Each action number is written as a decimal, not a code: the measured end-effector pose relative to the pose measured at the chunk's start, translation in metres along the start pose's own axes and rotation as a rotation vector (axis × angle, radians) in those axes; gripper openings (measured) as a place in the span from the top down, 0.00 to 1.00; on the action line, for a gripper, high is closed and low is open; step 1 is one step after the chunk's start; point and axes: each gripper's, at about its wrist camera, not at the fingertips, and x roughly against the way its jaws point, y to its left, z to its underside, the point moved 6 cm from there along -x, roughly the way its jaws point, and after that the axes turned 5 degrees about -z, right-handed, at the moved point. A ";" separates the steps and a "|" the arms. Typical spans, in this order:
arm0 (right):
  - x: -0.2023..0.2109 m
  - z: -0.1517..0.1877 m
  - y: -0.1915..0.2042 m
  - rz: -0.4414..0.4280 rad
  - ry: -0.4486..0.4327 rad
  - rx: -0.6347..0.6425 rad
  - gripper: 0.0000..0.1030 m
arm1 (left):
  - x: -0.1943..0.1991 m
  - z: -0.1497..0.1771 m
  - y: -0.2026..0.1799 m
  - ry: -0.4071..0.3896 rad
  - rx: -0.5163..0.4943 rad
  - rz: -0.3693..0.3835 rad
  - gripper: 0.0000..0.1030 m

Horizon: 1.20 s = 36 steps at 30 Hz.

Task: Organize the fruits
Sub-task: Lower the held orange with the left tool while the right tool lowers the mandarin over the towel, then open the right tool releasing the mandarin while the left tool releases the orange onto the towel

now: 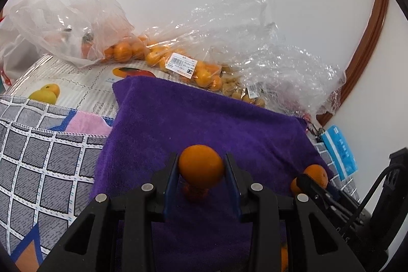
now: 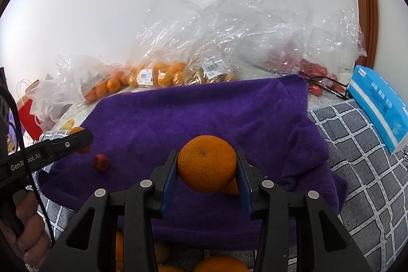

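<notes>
My left gripper (image 1: 201, 159) is shut on a small orange (image 1: 201, 170), held just above the purple towel (image 1: 204, 119). A small reddish fruit (image 1: 195, 191) lies on the towel right under it. My right gripper (image 2: 207, 157) is shut on a bigger orange (image 2: 206, 165) over the towel's (image 2: 204, 108) near part, with another orange (image 2: 233, 188) partly hidden behind it. The left wrist view shows the right gripper (image 1: 309, 180) and its orange (image 1: 317, 172) at the towel's right edge. In the right wrist view the left gripper (image 2: 81, 139) sits at the left, near the red fruit (image 2: 101, 163).
Clear plastic bags of small oranges (image 2: 163, 74) and yellowish fruit (image 2: 214, 77) lie along the wall behind the towel. Red fruit in a bag (image 2: 313, 73) and a blue tissue pack (image 2: 377, 106) are at the right. More oranges (image 2: 219, 264) lie near the front. A grey checked cloth (image 1: 38, 157) covers the surface.
</notes>
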 end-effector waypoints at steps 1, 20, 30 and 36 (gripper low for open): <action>0.000 0.000 0.000 0.001 0.000 -0.001 0.59 | -0.001 0.001 -0.001 0.001 -0.004 -0.004 0.68; 0.001 0.000 0.001 -0.009 -0.002 -0.001 0.58 | -0.008 0.005 0.000 0.023 -0.011 -0.013 0.68; 0.006 -0.001 0.003 -0.002 -0.027 0.009 0.57 | -0.005 0.004 -0.002 0.018 -0.008 0.009 0.67; 0.009 -0.002 -0.001 0.018 -0.039 -0.004 0.56 | 0.003 0.003 -0.005 -0.007 -0.015 0.017 0.60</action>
